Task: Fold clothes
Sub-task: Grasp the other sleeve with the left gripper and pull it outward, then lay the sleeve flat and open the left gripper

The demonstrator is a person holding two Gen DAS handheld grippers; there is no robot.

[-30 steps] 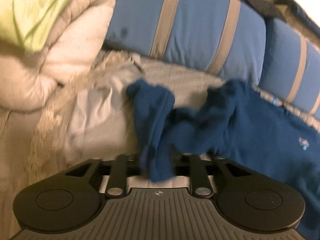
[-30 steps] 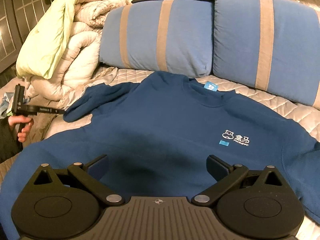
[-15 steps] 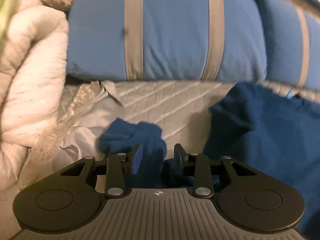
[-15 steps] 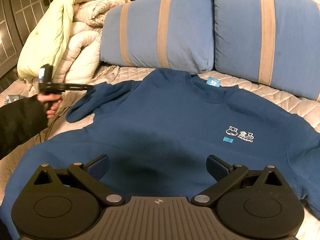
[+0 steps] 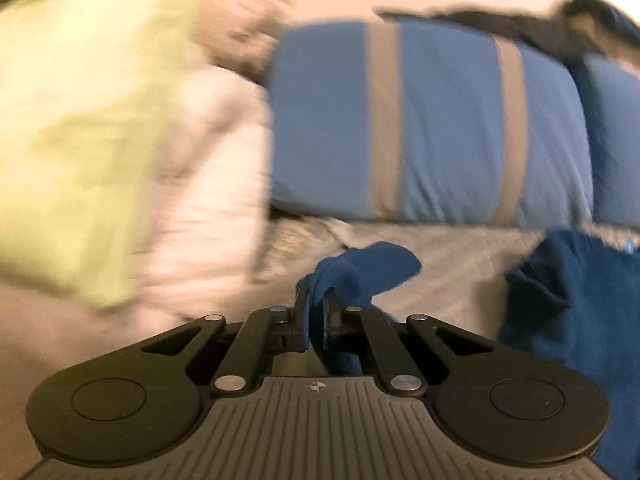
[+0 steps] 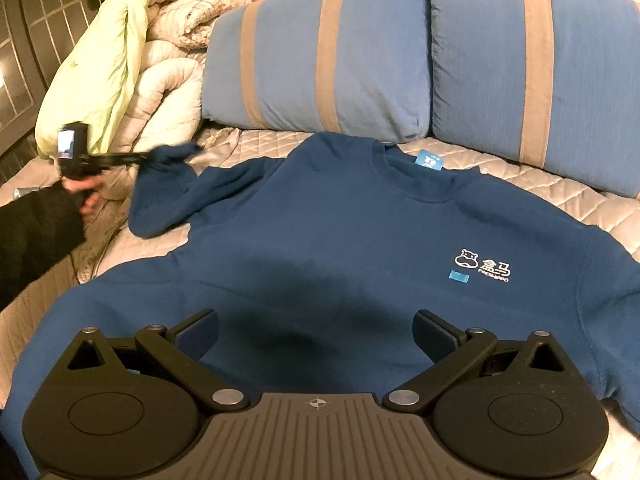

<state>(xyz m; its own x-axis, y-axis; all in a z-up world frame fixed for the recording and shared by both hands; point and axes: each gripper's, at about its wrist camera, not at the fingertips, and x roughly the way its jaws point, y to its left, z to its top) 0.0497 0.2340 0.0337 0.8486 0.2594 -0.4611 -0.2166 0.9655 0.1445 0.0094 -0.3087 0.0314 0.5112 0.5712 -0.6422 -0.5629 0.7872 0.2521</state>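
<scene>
A dark blue sweatshirt (image 6: 340, 248) with a white chest logo lies face up on the quilted bed. My left gripper (image 5: 316, 300) is shut on the cuff of its sleeve (image 5: 364, 272) and holds the sleeve lifted off the bed. In the right wrist view the left gripper (image 6: 132, 157) is at the far left, with the sleeve end (image 6: 172, 156) pinched in it. My right gripper (image 6: 316, 332) is open and empty, hovering just above the sweatshirt's lower front.
Two blue pillows with tan stripes (image 6: 320, 60) (image 6: 536, 68) lean at the head of the bed. A pile of white and pale green quilts (image 6: 132, 60) sits at the left. The grey quilted bedspread (image 6: 560, 192) shows around the sweatshirt.
My left gripper has closed on the sleeve cuff and lifted it, swinging toward the quilts; its view is motion-blurred. The right gripper has barely moved and stays open.
</scene>
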